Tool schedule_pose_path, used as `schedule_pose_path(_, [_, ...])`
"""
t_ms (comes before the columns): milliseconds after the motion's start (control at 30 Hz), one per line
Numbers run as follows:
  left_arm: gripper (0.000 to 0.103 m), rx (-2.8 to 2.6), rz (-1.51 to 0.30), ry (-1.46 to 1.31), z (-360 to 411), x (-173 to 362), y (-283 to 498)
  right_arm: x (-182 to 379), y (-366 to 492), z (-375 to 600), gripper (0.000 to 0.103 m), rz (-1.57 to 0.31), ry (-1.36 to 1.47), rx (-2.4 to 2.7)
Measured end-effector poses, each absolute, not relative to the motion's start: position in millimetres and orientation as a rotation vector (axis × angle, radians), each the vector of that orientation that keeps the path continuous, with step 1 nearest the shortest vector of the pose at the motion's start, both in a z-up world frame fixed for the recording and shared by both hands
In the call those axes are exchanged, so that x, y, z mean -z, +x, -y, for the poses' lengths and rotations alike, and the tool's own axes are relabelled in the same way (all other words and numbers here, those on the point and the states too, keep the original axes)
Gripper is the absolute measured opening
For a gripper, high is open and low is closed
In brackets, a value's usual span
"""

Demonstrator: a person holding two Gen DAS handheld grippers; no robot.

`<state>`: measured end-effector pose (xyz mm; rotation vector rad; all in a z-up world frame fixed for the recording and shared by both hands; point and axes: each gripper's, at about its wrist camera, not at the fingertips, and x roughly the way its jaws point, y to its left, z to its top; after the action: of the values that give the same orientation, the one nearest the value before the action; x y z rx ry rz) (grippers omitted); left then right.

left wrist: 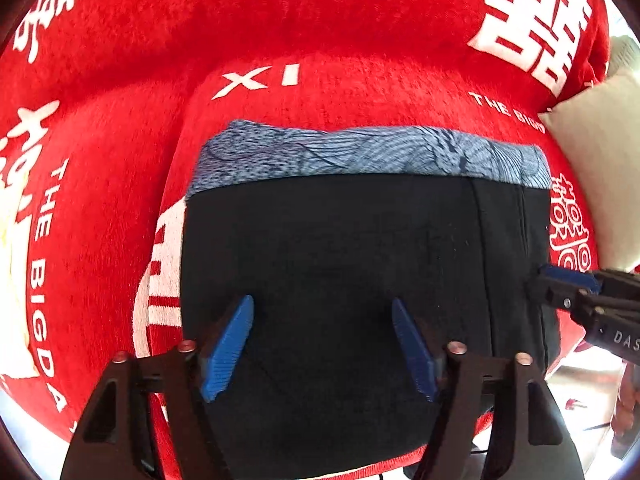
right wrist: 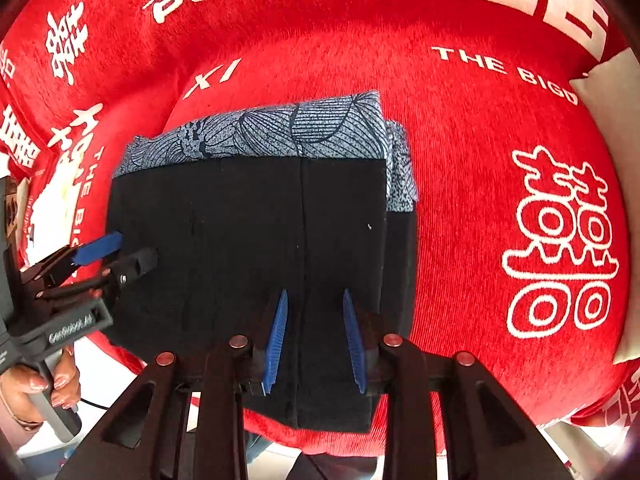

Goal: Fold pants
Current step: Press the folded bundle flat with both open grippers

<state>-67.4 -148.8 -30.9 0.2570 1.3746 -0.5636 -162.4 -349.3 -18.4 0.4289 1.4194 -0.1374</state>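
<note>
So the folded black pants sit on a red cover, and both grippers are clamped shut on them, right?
Not quite. The pants do lie folded on the red cover, but both grippers are open: the left gripper in the left wrist view, the right gripper in the right wrist view.

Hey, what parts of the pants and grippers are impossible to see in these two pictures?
- Pants near edge: left wrist view, hidden behind the left gripper.
- Layers under the fold: both views, covered by the top layer.
- Right gripper seen from the left wrist: cut off at the frame edge.
</note>
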Motion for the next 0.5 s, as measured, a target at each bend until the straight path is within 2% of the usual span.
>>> schedule_pose_path(200, [0.074, 0.503, -1.419, 0.277, 149.7, 16.4, -72.3, 9.1, -160.3, 356.6, 0.034, -1.455, 0.502, 0.165])
schedule_pose_path(267, [0.074, 0.482, -1.426, 0.279, 144.8, 6.4, -76.9, 2.0, -167.9, 357.6, 0.041, -1.465, 0.542, 0.176])
schedule_pose_path(300, [0.076, 0.472, -1.427, 0.286, 142.8, 1.7, -79.4, -1.1, -171.5, 355.4, 0.044, -1.470, 0.555, 0.177])
schedule_pose_path(333, [0.088, 0.461, -1.434, 0.293, 140.4, -3.1, -82.0, -5.5, -176.4, 352.0, 0.047, -1.472, 0.561, 0.180])
schedule_pose_path(367, [0.093, 0.456, -1.438, 0.295, 138.1, -7.3, -84.5, -10.2, -180.6, 350.1, 0.050, -1.472, 0.560, 0.183])
schedule_pose_path(500, [0.094, 0.434, -1.440, 0.297, 129.8, -28.1, -96.0, -25.6, -194.2, 335.1, 0.057, -1.481, 0.559, 0.189])
